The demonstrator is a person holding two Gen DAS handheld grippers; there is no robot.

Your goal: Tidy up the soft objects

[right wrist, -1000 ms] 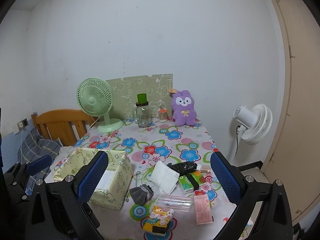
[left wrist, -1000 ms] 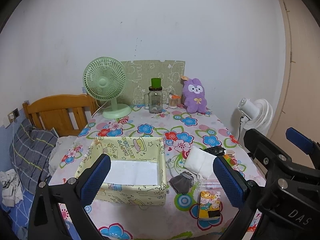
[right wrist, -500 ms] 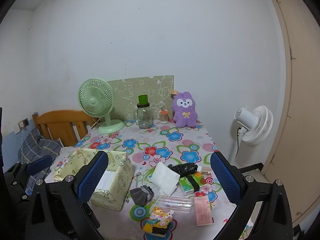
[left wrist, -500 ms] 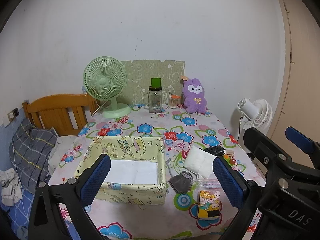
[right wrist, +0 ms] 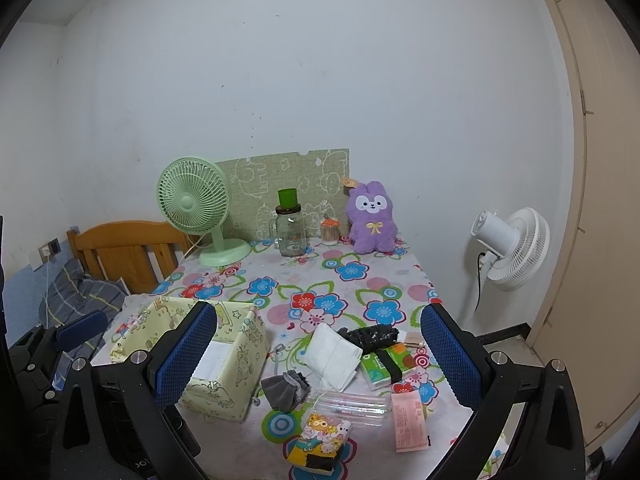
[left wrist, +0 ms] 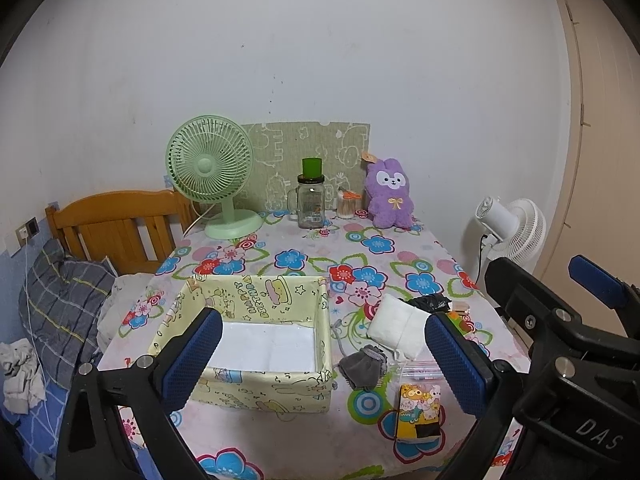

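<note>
Left gripper [left wrist: 320,356] wide open, empty, above table's near edge, right gripper [right wrist: 320,356] likewise, grey sock [right wrist: 286,390] and white cloth [right wrist: 334,354] between its fingers, fabric box [left wrist: 256,336] at near-left.

The purple plush rabbit [right wrist: 372,218] looks fuzzy. The storage box [left wrist: 256,336] is matt printed fabric. The jar [left wrist: 310,206] is glossy glass, the headboard [left wrist: 116,228] varnished wood.

Two wrist views, side by side, facing the back wall.
Both look forward and slightly down over the counter [left wrist: 360,440] from its near edge; each shows the fabric box [left wrist: 256,388] [right wrist: 224,384] and purple plush [left wrist: 390,194] [right wrist: 372,218].
</note>
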